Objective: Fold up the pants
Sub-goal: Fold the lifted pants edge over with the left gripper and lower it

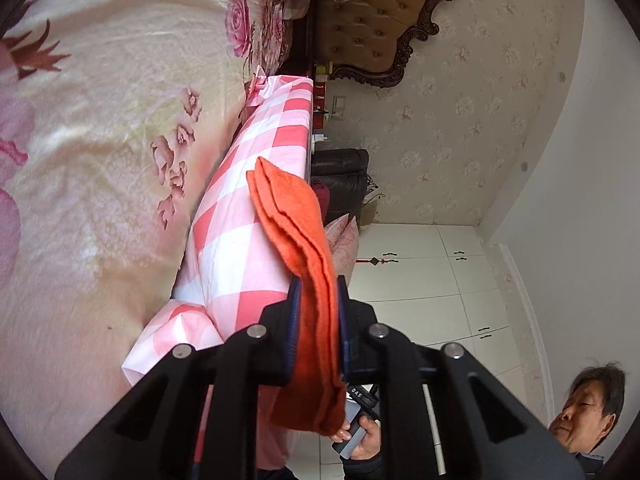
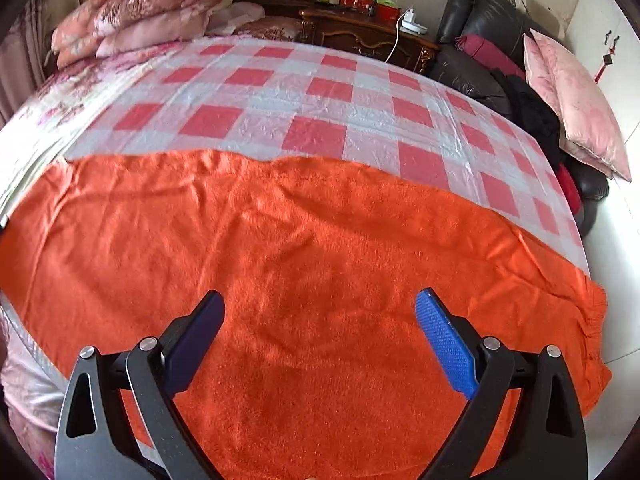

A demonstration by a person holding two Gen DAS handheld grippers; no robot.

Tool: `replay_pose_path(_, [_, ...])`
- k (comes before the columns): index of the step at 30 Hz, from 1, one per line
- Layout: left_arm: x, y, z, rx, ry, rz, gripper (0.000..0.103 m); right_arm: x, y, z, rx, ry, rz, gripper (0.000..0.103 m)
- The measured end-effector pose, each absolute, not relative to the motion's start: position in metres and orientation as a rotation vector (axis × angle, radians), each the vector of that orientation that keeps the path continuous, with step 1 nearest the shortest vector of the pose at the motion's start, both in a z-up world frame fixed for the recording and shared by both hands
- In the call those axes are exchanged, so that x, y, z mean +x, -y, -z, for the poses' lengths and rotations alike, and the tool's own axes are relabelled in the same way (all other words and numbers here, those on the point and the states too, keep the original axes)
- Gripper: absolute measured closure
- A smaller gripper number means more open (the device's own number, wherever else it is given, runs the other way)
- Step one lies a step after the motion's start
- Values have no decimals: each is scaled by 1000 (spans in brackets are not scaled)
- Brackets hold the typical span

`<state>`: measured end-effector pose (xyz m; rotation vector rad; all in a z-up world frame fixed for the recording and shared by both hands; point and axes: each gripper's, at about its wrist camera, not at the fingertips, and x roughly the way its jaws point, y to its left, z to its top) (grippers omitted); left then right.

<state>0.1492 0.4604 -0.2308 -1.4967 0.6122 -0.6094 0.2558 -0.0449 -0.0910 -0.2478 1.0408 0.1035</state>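
The orange fleece pants (image 2: 304, 264) lie spread flat across the near part of the pink-and-white checked sheet (image 2: 280, 92) on the bed. My right gripper (image 2: 320, 300) is open, its blue pads (image 2: 444, 344) spread wide just above the pants' middle, holding nothing. My left gripper (image 1: 318, 280) is shut on a doubled edge of the pants (image 1: 296, 224), which stands up between its fingers and hangs back toward the handle. The left wrist view is rolled sideways, so the bed runs vertically.
A floral bedspread (image 1: 100, 120) covers the far bed. A dark wooden nightstand (image 2: 368, 36), a black leather chair (image 2: 480, 40) and pink pillows (image 2: 576, 100) stand beyond the bed's right side. A person's face (image 1: 588, 408) shows low right in the left wrist view.
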Motion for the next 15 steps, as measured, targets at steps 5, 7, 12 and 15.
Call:
replay_pose_path(5, [145,-457,194,-1345,-685,474,91,257,57,109,-249,-1107,-61,10])
replay_pose_path(7, [145,-454,178,-1273,-729,399,91,257,64,113,-216,-1120,-65,10])
replay_pose_path(12, [149,-433,126,-1012,-817,208,91,258,73,114,-180,-1122,-79,10])
replay_pose_path(15, [155,-410,92,-809,-867,88,91,258,80,115,-151,-1131,-88,10])
